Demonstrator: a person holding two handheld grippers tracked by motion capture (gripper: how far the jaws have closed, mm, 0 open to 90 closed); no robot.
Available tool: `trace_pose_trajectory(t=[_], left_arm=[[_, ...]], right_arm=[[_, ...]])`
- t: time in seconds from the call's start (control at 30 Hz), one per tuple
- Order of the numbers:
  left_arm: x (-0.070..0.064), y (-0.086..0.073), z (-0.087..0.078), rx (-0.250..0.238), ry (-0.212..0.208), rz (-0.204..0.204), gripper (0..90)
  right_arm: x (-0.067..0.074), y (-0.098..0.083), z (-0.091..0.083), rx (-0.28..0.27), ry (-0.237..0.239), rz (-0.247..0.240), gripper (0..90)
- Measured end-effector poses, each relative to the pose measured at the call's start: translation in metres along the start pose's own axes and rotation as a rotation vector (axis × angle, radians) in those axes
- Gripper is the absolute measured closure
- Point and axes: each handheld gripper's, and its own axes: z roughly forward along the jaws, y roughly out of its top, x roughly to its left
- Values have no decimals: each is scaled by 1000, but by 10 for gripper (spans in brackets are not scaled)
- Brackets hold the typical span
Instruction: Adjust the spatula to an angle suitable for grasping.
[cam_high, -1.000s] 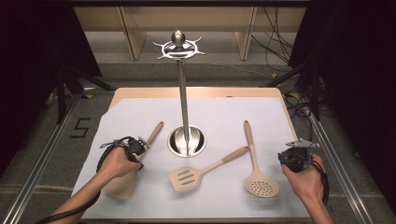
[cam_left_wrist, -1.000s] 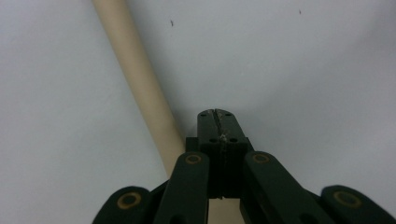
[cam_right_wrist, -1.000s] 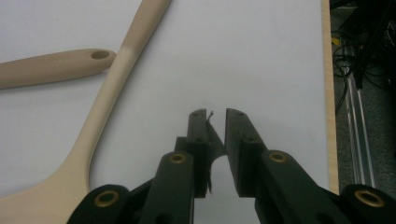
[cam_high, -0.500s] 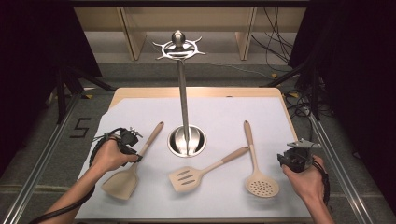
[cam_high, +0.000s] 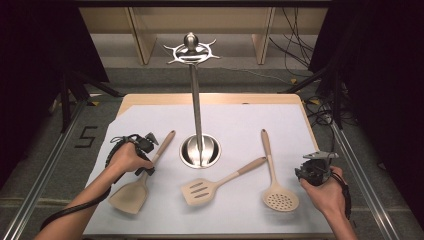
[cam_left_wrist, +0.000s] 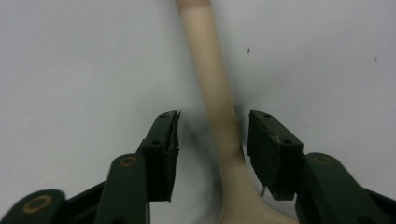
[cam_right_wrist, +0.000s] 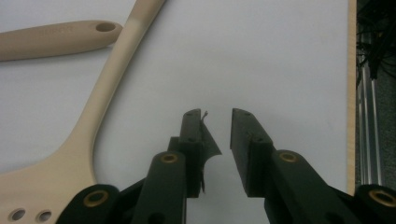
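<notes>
The left hand-held gripper (cam_left_wrist: 212, 135) has just been opening; its jaws stand apart astride the spatula (cam_left_wrist: 215, 100) handle, leaving it flat on the tabletop (cam_high: 280, 120). The right hand-held gripper (cam_right_wrist: 217, 116) waits empty, jaws slightly apart, having just been closing.

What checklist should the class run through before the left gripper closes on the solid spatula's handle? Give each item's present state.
1. Handle of the solid spatula lies between the jaws of the left gripper: ok.
2. Jaws, which have just been opening, stand apart with a gap on both sides of the handle: ok.
3. Handle centred in the gap: not ok, it sits nearer the jaw on the right side of the left gripper view.
4. Slotted turner lies apart from the solid spatula: ok.
5. Utensil stand upright, its hooks bare: ok.
6. Right gripper is open with nothing between its jaws, beside the skimmer: ok.
</notes>
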Motion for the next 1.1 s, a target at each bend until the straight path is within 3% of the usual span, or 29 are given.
trace_pose_trajectory(t=[0.1,0.13,0.2,0.27,0.33,0.37,0.43,0.53,0.57,0.63,0.7,0.73,0.8,0.87,1.1], left_arm=[[-1,5,1,26,8,17,611],[-3,6,1,36,6,-4,623],[-5,9,2,57,13,24,684],[-8,11,1,83,20,23,710],[-9,13,1,96,18,-6,725],[-9,13,0,98,9,-16,739],[-6,10,-1,81,-8,-37,761],[-1,1,-1,15,-37,-36,780],[0,-1,-3,4,-45,-63,781],[5,-9,-5,-50,-70,-85,781],[6,-17,-7,-117,-81,-96,781],[6,-20,-9,-140,-86,-102,781],[6,-28,-14,-214,-93,-92,781],[9,-33,-20,-249,-88,-26,781],[2,-53,-37,-436,-70,-44,781]], right_arm=[[2,1,0,15,10,7,788],[3,1,-1,16,17,10,793],[3,1,-2,10,29,16,802],[3,1,-3,14,12,22,802],[1,1,-2,4,19,5,801],[2,0,-2,10,20,27,800],[2,-1,-4,10,12,21,798],[0,-1,-3,-3,21,15,796],[-1,-1,-3,-8,14,10,796],[3,-1,-4,7,13,53,794],[4,0,-5,3,15,59,793],[1,1,-4,-7,14,29,793],[1,1,-5,-12,6,25,792],[0,1,-4,-22,10,8,791],[2,1,-5,-19,7,20,789]])
